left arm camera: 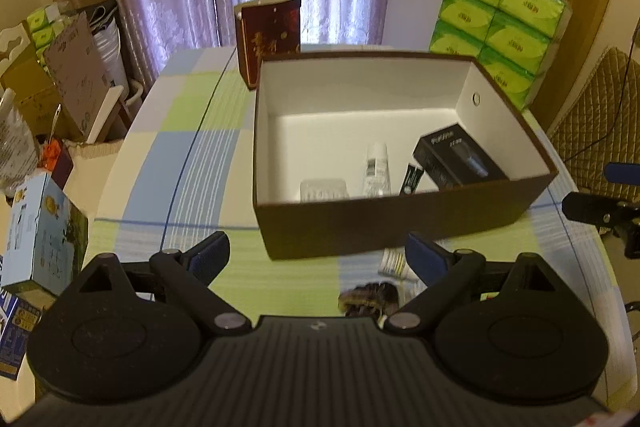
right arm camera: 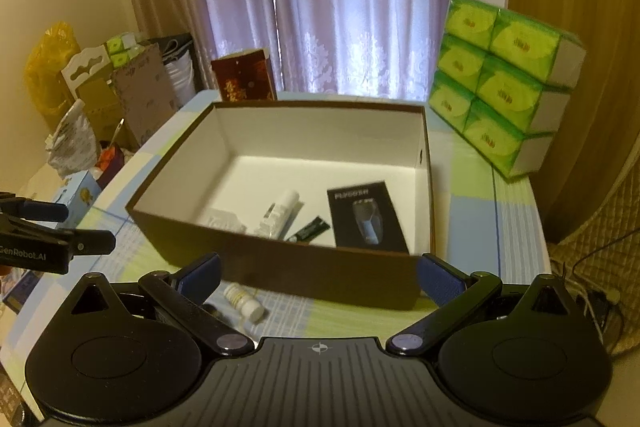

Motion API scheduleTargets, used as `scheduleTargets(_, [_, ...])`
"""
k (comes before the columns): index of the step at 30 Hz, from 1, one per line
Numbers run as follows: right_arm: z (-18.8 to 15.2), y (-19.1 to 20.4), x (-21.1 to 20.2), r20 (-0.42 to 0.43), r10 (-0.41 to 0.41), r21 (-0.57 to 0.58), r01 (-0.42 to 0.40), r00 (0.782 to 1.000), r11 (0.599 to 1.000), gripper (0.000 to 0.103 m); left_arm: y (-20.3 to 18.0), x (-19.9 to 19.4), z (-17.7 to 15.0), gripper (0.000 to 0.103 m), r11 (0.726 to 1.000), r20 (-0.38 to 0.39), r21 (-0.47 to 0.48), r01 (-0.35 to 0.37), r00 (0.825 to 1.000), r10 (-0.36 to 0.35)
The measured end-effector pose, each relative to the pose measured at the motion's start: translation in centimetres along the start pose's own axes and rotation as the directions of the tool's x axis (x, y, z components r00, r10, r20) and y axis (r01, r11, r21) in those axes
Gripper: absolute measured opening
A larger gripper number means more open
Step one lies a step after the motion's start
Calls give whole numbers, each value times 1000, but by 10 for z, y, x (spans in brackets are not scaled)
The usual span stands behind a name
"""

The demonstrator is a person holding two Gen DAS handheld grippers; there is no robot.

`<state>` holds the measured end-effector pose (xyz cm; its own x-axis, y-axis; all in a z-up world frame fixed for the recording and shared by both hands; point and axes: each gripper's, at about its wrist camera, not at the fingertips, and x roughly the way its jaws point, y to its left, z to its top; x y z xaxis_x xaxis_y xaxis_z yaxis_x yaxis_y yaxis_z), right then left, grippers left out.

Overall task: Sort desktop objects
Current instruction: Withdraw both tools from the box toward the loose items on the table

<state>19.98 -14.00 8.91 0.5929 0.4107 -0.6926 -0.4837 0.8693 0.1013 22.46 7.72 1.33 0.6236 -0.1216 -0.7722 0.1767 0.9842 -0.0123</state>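
Brown cardboard box with white interior stands open on the checked tablecloth, holding, left to right, a clear plastic case, white tube, dark stick and black shaver carton. Both left gripper and right gripper hang spread wide, empty, before its near wall. Small white bottle lies outside; green tissue packs stand right.

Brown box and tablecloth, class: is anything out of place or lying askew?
Yes. A small white bottle lies on its side on the tablecloth, outside the brown box, while similar items already sit inside.
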Motion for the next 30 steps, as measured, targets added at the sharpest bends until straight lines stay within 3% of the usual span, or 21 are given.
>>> scheduleTargets(11, [-43, 0, 5, -103, 22, 26, -20, 994, 999, 101, 4, 3, -42, 93, 1000, -102, 4, -1, 995, 1])
scheduleTargets(20, [-76, -7, 10, -191, 29, 66, -16, 981, 998, 101, -3, 18, -74, 93, 1000, -211, 9, 22, 977, -20])
scheduleTargets(30, [-103, -3, 27, -253, 12, 66, 5, 967, 998, 101, -6, 28, -86, 93, 1000, -248, 1, 21, 969, -20])
